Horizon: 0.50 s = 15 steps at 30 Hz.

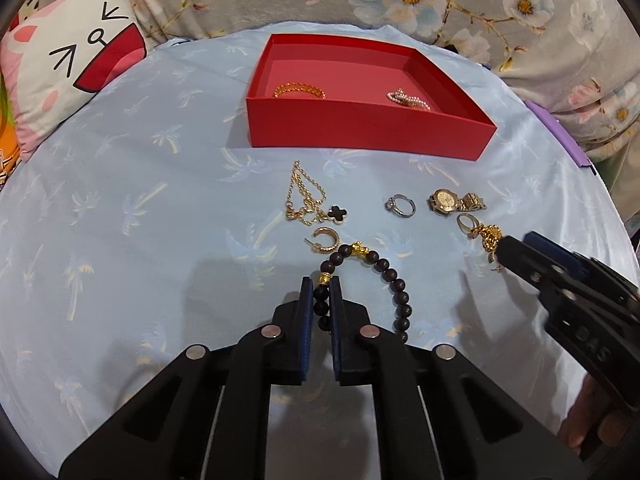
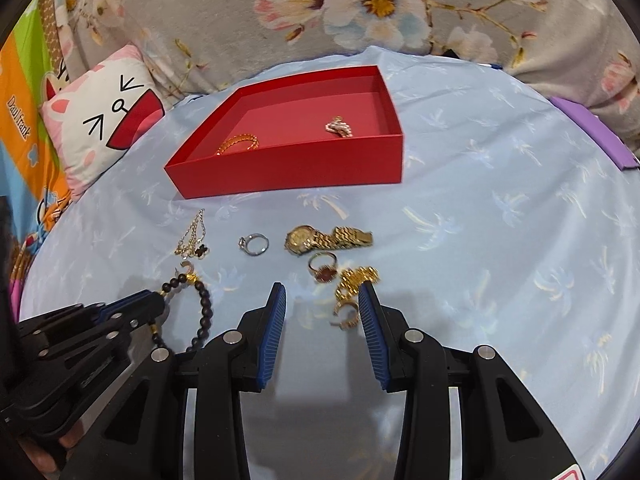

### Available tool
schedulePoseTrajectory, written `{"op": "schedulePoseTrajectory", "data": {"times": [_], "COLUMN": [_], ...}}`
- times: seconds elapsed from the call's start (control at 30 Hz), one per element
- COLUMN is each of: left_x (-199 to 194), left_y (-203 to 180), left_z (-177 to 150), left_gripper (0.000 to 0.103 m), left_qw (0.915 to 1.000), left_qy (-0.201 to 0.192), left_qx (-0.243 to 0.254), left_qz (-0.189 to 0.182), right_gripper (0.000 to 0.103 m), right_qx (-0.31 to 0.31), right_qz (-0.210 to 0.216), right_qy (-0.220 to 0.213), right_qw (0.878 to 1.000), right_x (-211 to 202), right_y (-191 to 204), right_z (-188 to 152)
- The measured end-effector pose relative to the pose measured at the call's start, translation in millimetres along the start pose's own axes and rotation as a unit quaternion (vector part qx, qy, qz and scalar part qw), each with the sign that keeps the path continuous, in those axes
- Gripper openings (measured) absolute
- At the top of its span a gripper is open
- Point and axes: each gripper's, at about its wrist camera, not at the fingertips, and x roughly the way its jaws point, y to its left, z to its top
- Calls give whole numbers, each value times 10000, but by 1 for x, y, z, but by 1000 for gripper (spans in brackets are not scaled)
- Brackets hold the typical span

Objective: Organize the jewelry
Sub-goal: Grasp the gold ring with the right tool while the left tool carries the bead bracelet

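Observation:
My left gripper (image 1: 321, 284) is shut on the dark bead bracelet (image 1: 394, 280), pinching the strand just below its gold spacer; the rest of the loop lies on the cloth. In the right wrist view the same bracelet (image 2: 207, 308) trails from the left gripper (image 2: 158, 300). My right gripper (image 2: 322, 292) is open, low over the cloth. A gold chain pile (image 2: 354, 280) and a gold hoop (image 2: 346, 314) lie between its fingers, close to the right pad. The red box (image 1: 360, 132) behind holds a gold bracelet (image 1: 299, 90) and a pearl piece (image 1: 408, 99).
Loose on the blue palm-print cloth (image 1: 120, 240) lie a gold necklace with a black clover (image 1: 308, 200), a gold hoop earring (image 1: 325, 236), a silver ring (image 1: 400, 204), a gold watch (image 1: 456, 201) and a red-stone ring (image 2: 322, 266). A cat pillow (image 1: 68, 68) sits at the back left.

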Motion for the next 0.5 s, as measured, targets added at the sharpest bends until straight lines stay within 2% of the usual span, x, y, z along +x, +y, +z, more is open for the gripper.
{"op": "schedulePoseTrajectory", "data": {"times": [0.3, 0.4, 0.5], "left_x": [-21, -24, -24], "left_y": [12, 14, 15], "left_z": [11, 13, 14], "left_gripper": [7, 7, 7], "left_qw": [9996, 9995, 9994], "left_qy": [-221, -252, -248], "left_qx": [-139, -167, -188], "left_qz": [-80, -93, -116], "right_gripper": [36, 30, 20], "right_qx": [-100, -130, -138], "right_qz": [-105, -156, -175], "right_qy": [178, 187, 231], "right_qw": [9997, 9996, 9995], "right_x": [28, 31, 35], "right_y": [7, 6, 6], "right_z": [11, 11, 12]}}
